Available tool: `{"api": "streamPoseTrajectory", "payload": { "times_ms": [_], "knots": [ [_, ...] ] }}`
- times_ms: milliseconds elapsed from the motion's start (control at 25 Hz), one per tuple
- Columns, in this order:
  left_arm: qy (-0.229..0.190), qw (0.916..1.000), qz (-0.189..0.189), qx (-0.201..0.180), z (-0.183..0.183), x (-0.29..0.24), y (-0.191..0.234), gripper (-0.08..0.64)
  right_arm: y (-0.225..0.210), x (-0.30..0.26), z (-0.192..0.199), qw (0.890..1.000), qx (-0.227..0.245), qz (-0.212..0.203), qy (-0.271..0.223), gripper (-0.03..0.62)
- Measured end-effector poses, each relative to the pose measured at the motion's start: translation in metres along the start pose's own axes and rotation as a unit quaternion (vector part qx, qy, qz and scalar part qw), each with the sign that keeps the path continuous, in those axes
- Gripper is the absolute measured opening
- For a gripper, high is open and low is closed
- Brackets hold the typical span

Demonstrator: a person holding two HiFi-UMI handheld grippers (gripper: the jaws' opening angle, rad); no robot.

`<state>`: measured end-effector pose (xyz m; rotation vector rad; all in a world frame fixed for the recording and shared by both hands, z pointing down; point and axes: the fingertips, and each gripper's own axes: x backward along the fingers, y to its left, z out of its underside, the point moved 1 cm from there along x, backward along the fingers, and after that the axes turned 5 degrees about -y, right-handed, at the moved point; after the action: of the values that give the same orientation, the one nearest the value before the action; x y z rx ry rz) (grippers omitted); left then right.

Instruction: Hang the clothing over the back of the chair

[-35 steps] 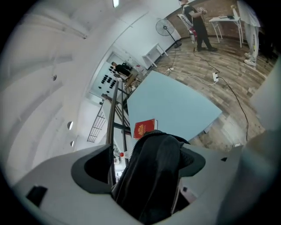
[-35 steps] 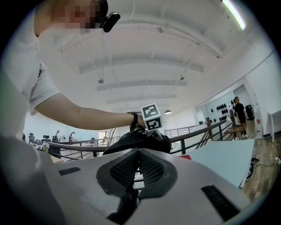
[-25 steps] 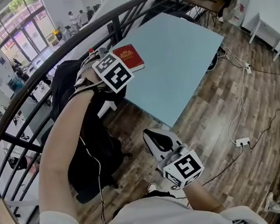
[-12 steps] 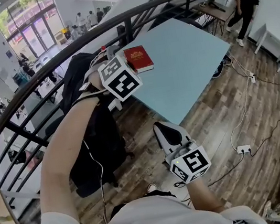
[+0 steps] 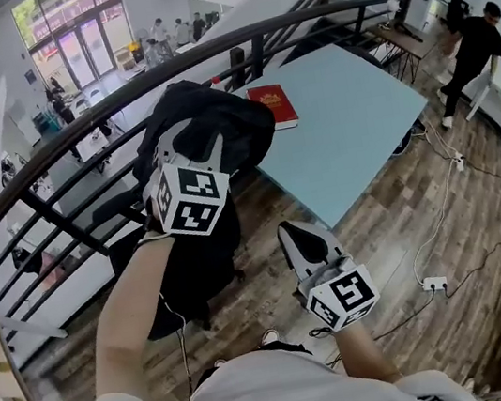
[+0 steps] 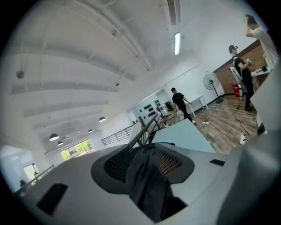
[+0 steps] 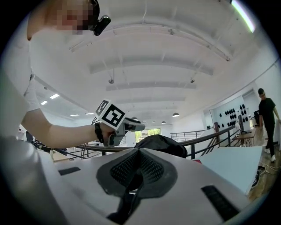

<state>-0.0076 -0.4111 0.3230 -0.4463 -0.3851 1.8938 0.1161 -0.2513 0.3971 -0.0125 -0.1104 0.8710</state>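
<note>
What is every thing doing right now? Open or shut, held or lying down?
left gripper: shut on the black clothing; its jaws have just been closing.
black clothing: bunched up, held in the air, not yet hung.
right gripper: shut, holding nothing.
red book: closed, lying flat on the table.
chair: standing upright beside the table.
</note>
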Motion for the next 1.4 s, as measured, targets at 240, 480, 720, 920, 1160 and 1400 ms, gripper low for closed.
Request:
{"api": "streamPoseTrajectory", "payload": {
  "times_ms": [240, 480, 720, 920, 1160, 1400],
  "knots": [
    [-0.004, 0.9945, -0.078, 0.07, 0.043, 0.059, 0.045, 0.061, 0.035, -0.013, 0.007, 0.999, -0.003, -0.033, 0.017, 0.017],
    [-0.009, 0.9862, -0.125, 0.108, 0.079, 0.122, 0.081, 0.023, 0.08, -0.028, 0.006, 0.997, 0.009, -0.071, 0.025, 0.017],
    [-0.034, 0.9768, -0.157, 0.141, 0.094, 0.188, 0.112, 0.021, 0.097, -0.035, 0.004, 0.997, 0.016, -0.072, 0.025, 0.017],
    [-0.058, 0.9731, -0.172, 0.142, 0.1, 0.241, 0.118, 0.021, 0.097, -0.029, -0.003, 0.998, 0.021, -0.05, 0.022, 0.017],
    [-0.104, 0.9695, -0.171, 0.141, 0.084, 0.286, 0.127, 0.021, 0.092, -0.019, -0.024, 0.999, 0.036, -0.016, 0.002, 0.017],
    [-0.139, 0.963, -0.182, 0.142, 0.077, 0.327, 0.139, 0.021, 0.076, -0.003, -0.033, 0.998, 0.048, 0.031, -0.004, 0.017]
  ]
}}
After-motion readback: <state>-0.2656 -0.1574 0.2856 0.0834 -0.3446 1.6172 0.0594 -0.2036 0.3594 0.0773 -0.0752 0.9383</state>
